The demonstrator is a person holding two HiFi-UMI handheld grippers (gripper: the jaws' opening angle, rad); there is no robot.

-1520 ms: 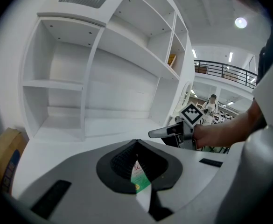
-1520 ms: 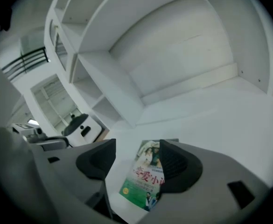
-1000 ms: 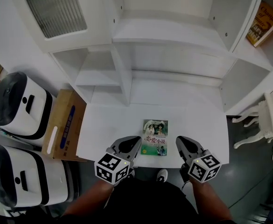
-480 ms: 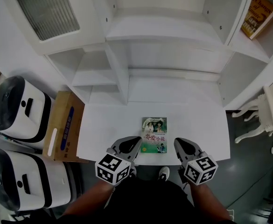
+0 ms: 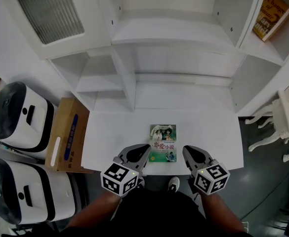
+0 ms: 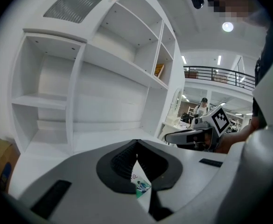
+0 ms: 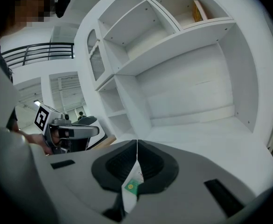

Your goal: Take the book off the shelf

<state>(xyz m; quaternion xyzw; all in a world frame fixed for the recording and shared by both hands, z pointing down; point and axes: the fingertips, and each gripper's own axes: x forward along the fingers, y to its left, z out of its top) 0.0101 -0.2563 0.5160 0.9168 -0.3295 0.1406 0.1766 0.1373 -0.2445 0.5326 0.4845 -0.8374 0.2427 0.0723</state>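
Book with a green cover (image 5: 163,143) is lying flat on the white desk (image 5: 211,132), between the left gripper (image 5: 145,148) and right gripper (image 5: 186,150), both hovering with jaws closed on nothing, while 1 orange book (image 5: 268,15) is leaning in the shelf unit's (image 5: 179,33) upper-right compartment.

The book (image 5: 163,143) lies on the desk (image 5: 208,132) between left tongs (image 5: 144,148) and right tongs (image 5: 186,150).
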